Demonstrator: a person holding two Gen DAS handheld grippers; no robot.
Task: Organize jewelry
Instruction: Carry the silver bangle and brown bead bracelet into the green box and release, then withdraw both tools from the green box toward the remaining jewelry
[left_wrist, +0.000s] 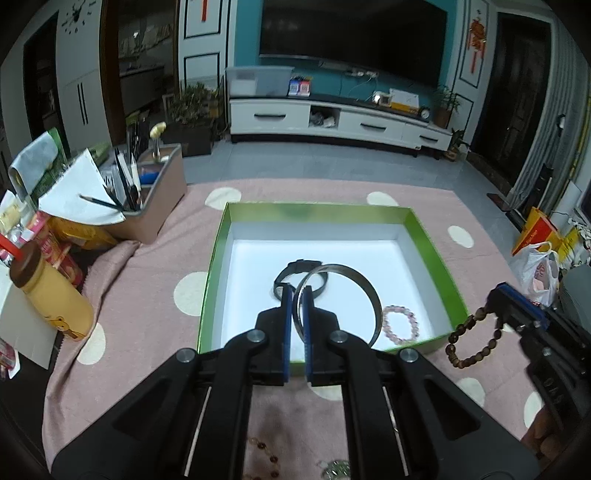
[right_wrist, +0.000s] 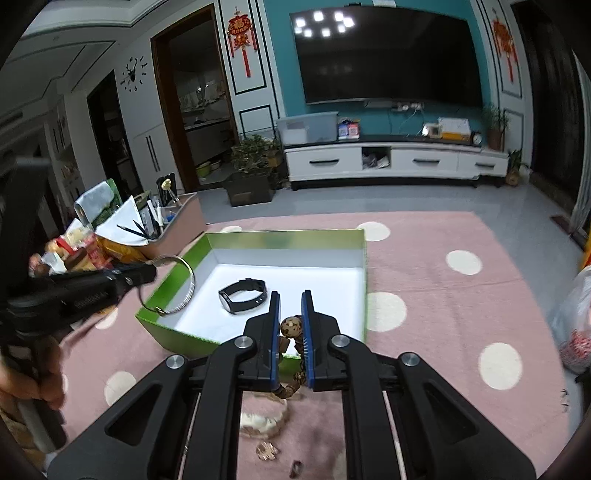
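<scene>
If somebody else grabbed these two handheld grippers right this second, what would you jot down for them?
Left gripper: shut on the silver bangle, held above the near left part of the green box.
Right gripper: shut on the brown bead bracelet, just short of the box's near right corner.
Already in the box: black wristband and pink bead bracelet.
Left to do: set the bangle and the brown beads into the box. Then a few small pieces on the pink dotted cloth near you look unsorted; they are too blurred to name.
</scene>
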